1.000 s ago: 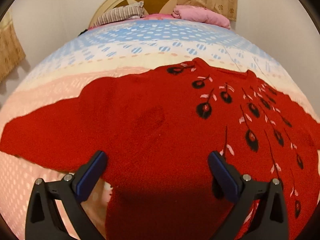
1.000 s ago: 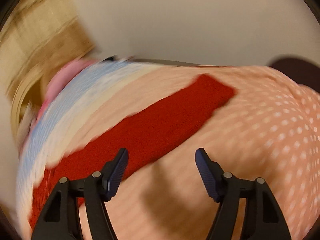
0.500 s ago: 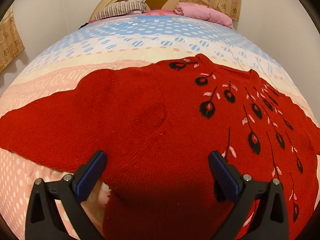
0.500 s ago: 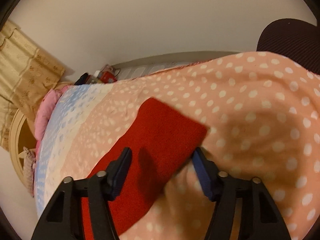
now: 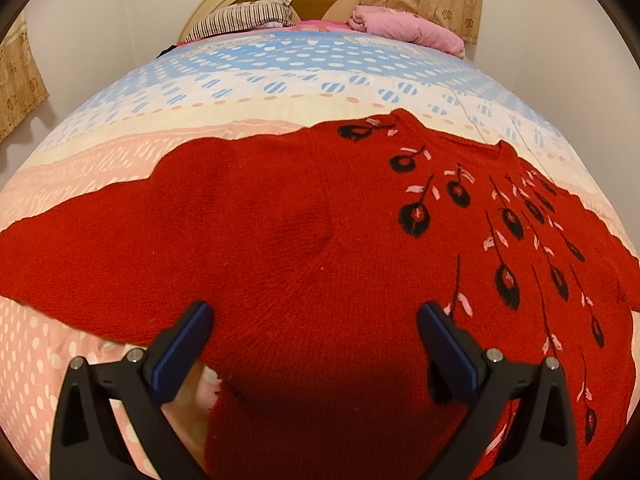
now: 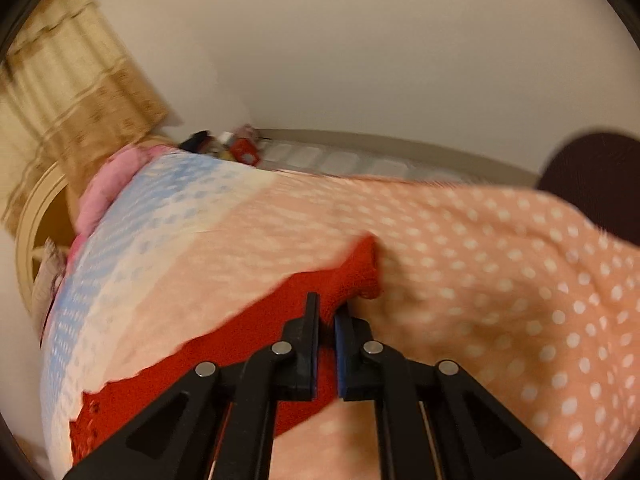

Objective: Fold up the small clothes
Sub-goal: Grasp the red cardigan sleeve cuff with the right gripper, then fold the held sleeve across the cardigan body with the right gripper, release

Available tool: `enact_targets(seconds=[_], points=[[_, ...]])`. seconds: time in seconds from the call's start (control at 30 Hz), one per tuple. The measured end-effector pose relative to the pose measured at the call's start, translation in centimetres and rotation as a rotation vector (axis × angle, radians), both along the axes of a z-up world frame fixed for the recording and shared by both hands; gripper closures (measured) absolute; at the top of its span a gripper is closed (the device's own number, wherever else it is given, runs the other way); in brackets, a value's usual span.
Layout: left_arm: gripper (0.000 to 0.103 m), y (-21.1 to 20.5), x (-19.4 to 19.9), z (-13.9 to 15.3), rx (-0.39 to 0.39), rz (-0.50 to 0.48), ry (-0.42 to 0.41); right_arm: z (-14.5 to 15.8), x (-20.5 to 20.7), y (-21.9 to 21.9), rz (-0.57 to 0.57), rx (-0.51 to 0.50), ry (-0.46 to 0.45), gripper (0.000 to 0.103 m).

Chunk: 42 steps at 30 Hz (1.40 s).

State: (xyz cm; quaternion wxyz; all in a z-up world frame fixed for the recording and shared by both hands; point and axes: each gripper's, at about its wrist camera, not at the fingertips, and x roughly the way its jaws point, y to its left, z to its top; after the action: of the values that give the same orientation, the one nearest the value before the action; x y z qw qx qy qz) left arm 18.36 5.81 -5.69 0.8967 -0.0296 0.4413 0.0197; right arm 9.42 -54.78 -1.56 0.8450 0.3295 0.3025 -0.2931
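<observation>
1. The red sweater (image 5: 304, 248) lies spread flat on the dotted bedspread (image 5: 248, 92); a striped pillow (image 5: 244, 20) and a pink blanket (image 5: 404, 30) sit at the headboard.
2. The left gripper (image 5: 314, 340) hovers over the hem, jaws wide apart.
3. The right gripper (image 6: 327, 320), open a second ago, has just closed and now pinches the sleeve end (image 6: 356, 276).

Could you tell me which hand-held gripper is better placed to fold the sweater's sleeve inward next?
Right. The right hand-held gripper is shut on the red sweater's sleeve near its cuff; the left hand-held gripper hangs open over the body.
</observation>
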Motion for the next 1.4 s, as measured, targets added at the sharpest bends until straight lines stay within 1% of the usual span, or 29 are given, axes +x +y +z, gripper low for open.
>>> enact_targets(seconds=[0.1,0.23,0.33,0.4,0.5,0.53,0.57,0.63,0.7,0.8,0.9,1.0,1.07,1.13,1.23,1.3,1.33,1.37,1.4], points=[[0.000,0.2,-0.1,0.1,-0.011,-0.001,-0.005,2.9,1.2,3.7,0.080,-0.029,-0.033,0.097],[0.000,0.6,-0.5,0.4,-0.043,-0.006,-0.021,6.3,3.9,11.5,0.230,-0.082,-0.073,0.098],[0.000,0.9,-0.9,0.8,-0.070,-0.021,-0.034,7.3,6.3,17.8,0.349,-0.082,-0.094,0.098],[0.000,1.3,-1.3,1.4,-0.069,-0.028,-0.040,7.4,7.9,21.8,0.424,-0.071,-0.104,0.098],[0.000,2.2,-2.5,2.9,-0.002,-0.016,-0.099,7.3,9.8,28.7,0.543,-0.096,-0.114,0.098],[0.000,2.7,-2.9,3.3,0.027,-0.008,-0.122,7.1,10.3,31.2,0.583,-0.114,-0.114,0.098],[0.000,3.4,-3.2,3.8,0.050,0.003,-0.139,6.9,10.9,32.8,0.611,-0.122,-0.114,0.098],[0.000,5.1,-3.6,4.4,0.062,0.026,-0.164,6.1,12.0,37.2,0.690,-0.119,-0.114,0.098],[0.000,7.1,-3.9,4.7,0.061,0.066,-0.185,5.4,12.4,40.6,0.745,-0.117,-0.114,0.098],[0.000,9.7,-4.2,4.2,0.064,0.129,-0.209,3.8,13.5,46.5,0.838,-0.139,-0.111,0.098],[0.000,11.7,-3.8,2.9,0.067,0.185,-0.189,2.2,14.2,51.4,0.903,-0.145,-0.092,0.098],[0.000,12.7,-3.9,1.7,0.043,0.207,-0.174,0.5,14.3,54.2,0.959,-0.138,-0.074,0.098],[0.000,13.0,-3.8,1.0,0.022,0.204,-0.161,-0.6,14.5,56.5,1.006,-0.150,-0.061,0.098],[0.000,13.4,-3.8,0.8,-0.011,0.201,-0.154,-1.6,14.4,58.2,1.052,-0.166,-0.047,0.098],[0.000,14.2,-4.0,0.4,-0.068,0.204,-0.133,-2.8,13.9,59.5,1.121,-0.152,-0.039,0.098],[0.000,14.6,-3.8,-0.1,-0.105,0.209,-0.113,-3.6,13.5,60.2,1.170,-0.140,-0.016,0.094],[0.000,14.7,-4.0,-0.1,-0.112,0.210,-0.117,-3.9,13.4,60.4,1.182,-0.135,-0.002,0.094],[0.000,14.6,-4.2,0.0,-0.116,0.209,-0.125,-4.2,13.3,60.6,1.196,-0.129,0.024,0.089],[0.000,14.5,-4.2,0.0,-0.115,0.208,-0.126,-4.4,13.2,60.7,1.213,-0.117,0.046,0.080]])
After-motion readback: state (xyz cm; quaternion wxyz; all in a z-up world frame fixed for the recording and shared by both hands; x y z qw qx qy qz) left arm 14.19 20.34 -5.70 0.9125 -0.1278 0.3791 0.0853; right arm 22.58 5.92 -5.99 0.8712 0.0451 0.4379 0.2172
